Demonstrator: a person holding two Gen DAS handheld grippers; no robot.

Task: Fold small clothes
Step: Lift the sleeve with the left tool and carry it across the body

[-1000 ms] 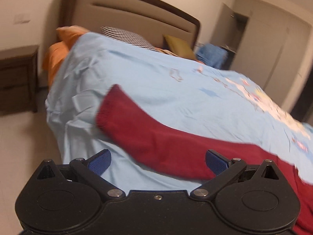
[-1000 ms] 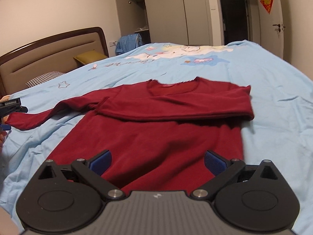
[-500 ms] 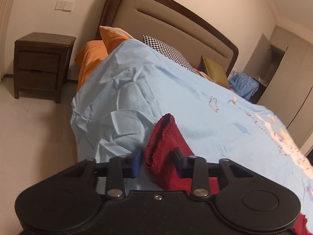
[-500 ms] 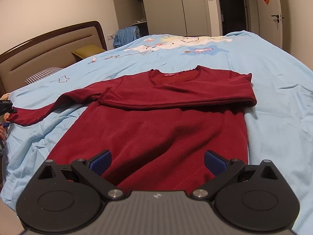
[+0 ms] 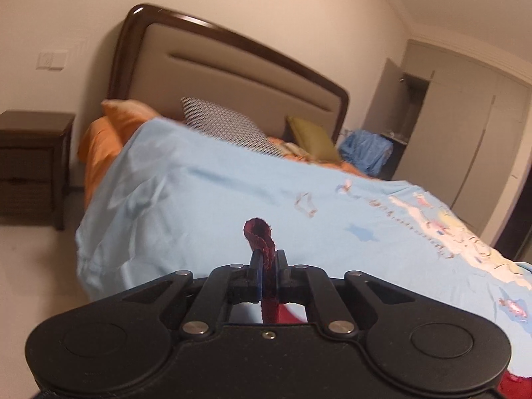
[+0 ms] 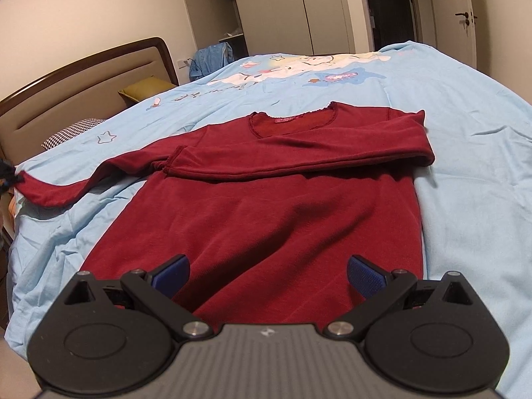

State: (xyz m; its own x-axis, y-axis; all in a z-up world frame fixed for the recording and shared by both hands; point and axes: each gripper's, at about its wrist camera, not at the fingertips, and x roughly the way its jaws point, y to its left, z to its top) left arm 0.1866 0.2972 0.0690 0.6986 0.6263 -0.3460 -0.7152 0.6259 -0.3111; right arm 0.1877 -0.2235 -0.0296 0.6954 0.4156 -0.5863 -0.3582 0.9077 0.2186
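A dark red long-sleeved top (image 6: 272,212) lies flat on the light blue bedspread (image 6: 465,153). Its right sleeve (image 6: 299,159) is folded across the chest. The other sleeve (image 6: 69,189) stretches out to the left edge of the bed. My left gripper (image 5: 268,259) is shut on that sleeve's cuff (image 5: 261,236), which sticks up between the blue pads and is lifted off the spread. In the right wrist view the left gripper (image 6: 8,174) shows only as a dark shape at the far left. My right gripper (image 6: 267,276) hovers open over the hem, nothing between its fingers.
A padded headboard (image 5: 232,79) with orange (image 5: 109,126), checked (image 5: 229,126) and olive (image 5: 312,136) pillows. A dark nightstand (image 5: 30,166) stands left of the bed on a pale floor. Wardrobes (image 6: 292,10), blue clothing (image 6: 209,58) and a door (image 6: 455,16) lie beyond.
The left gripper went from wide open beside the sleeve to shut on its cuff, then rose with it. The right gripper stayed open, drifting slightly over the hem.
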